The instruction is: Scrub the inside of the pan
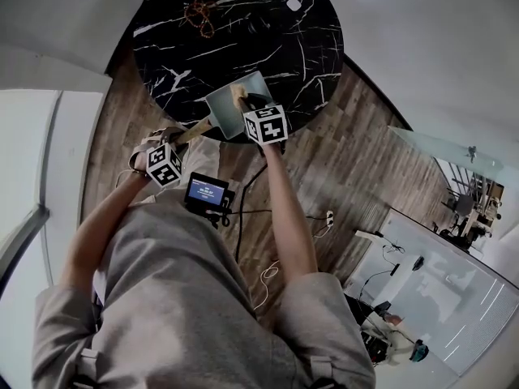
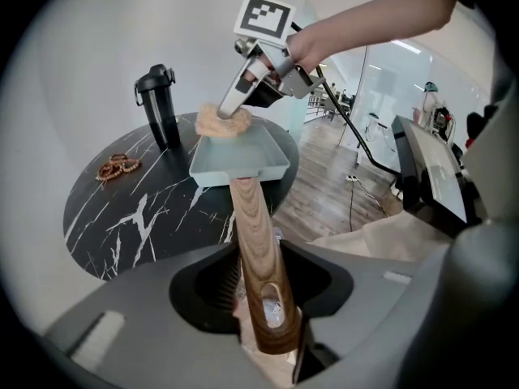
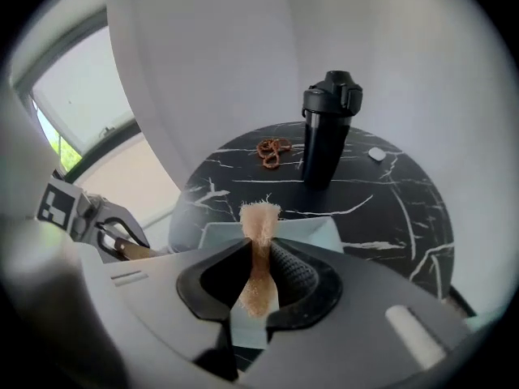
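Wooden handle [image 2: 258, 258] of the pale blue-green square metal pan [image 2: 241, 156] sits clamped between the left tongs [image 2: 263, 298]; judged a steadying hold so the pan cannot slide under rubbing. Pan rests at the near edge of the round black marble counter [image 1: 243, 31], handle overhanging toward the person. Right tongs [image 3: 258, 278] are closed on a beige fibrous scrub pad [image 3: 260, 221], its free end down at the pan's far inside corner. Tall black bottle [image 3: 327, 132] and brown bead string [image 3: 272, 151] lie well behind.

Overhead, two close-ups, shared pan [image 1: 220, 109]
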### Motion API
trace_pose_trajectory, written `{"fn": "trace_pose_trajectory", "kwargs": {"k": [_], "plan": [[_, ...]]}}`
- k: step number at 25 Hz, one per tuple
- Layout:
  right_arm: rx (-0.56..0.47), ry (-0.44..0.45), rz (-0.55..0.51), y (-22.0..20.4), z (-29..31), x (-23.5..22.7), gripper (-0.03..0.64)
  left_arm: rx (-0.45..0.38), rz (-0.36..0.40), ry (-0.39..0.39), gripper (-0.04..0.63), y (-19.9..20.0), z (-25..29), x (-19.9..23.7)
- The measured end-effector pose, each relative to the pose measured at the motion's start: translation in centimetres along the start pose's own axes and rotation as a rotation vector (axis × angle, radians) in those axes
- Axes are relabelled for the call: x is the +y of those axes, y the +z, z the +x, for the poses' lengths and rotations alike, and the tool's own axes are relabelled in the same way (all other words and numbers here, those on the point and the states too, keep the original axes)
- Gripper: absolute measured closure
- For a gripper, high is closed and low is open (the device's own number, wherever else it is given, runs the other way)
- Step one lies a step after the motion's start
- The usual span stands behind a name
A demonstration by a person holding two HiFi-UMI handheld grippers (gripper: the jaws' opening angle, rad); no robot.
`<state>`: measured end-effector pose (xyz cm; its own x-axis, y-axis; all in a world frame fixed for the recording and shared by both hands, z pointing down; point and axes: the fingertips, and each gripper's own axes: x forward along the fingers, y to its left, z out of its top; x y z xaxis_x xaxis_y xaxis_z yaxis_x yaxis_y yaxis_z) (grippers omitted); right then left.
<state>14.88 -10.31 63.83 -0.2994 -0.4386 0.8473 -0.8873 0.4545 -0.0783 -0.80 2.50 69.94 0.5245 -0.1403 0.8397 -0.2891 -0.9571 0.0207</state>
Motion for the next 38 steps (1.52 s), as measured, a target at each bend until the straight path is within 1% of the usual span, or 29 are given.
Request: {"fn": "trace_pose_trajectory", "kwargs": {"k": [4, 6, 10, 13, 15, 20, 22, 24, 25, 26, 28, 33, 36, 38], "plan": [[0.090, -0.184, -0.174, -0.3, 0.1, -3.8, 0.534, 0.000, -0.010, 0.003, 0.446, 0.0, 0.0, -0.1], [0.134, -0.233, -0.236, -0.4, 0.8, -5.1, 0.534, -0.001, -0.020, 0.007, 0.451, 0.0, 0.0, 0.1], [0.219, -0.290, -0.295, -1.1, 2.3, -7.1, 0.534, -0.003, -0.031, 0.023, 0.457, 0.1, 0.0, 0.4], [0.271, -0.321, -0.297, -1.9, 3.0, -8.0, 0.534, -0.004, -0.043, 0.029, 0.463, 0.0, -0.1, 0.4], [0.284, -0.328, -0.287, -2.3, 3.4, -8.5, 0.534, -0.008, -0.045, 0.034, 0.463, 0.1, -0.2, 0.5], [0.288, -0.351, -0.317, -2.2, 3.9, -8.9, 0.535, -0.020, -0.050, 0.042, 0.465, 0.3, -0.1, 0.9], [0.315, -0.371, -0.366, -2.5, 4.1, -8.7, 0.535, -0.019, -0.047, 0.044, 0.465, 0.3, -0.1, 1.0], [0.347, -0.374, -0.436, -3.2, 4.6, -8.1, 0.535, -0.019, -0.049, 0.044, 0.465, 0.3, -0.1, 0.9], [0.357, -0.376, -0.454, -3.7, 4.8, -7.8, 0.537, -0.019, -0.051, 0.043, 0.465, 0.3, -0.1, 0.8], [0.357, -0.378, -0.448, -4.0, 5.0, -7.7, 0.537, -0.020, -0.052, 0.042, 0.465, 0.3, -0.1, 0.8], [0.347, -0.370, -0.388, -4.3, 5.2, -7.7, 0.540, -0.023, -0.051, 0.043, 0.465, 0.3, -0.1, 0.9], [0.345, -0.283, -0.248, -4.3, 5.3, -7.6, 0.540, -0.027, -0.048, 0.052, 0.465, 0.3, 0.0, 1.0], [0.328, -0.254, -0.223, -4.3, 5.3, -7.2, 0.541, -0.026, -0.045, 0.051, 0.465, 0.4, 0.0, 1.0], [0.320, -0.239, -0.247, -4.4, 5.2, -6.4, 0.541, -0.022, -0.044, 0.051, 0.465, 0.3, 0.0, 1.0]]}}
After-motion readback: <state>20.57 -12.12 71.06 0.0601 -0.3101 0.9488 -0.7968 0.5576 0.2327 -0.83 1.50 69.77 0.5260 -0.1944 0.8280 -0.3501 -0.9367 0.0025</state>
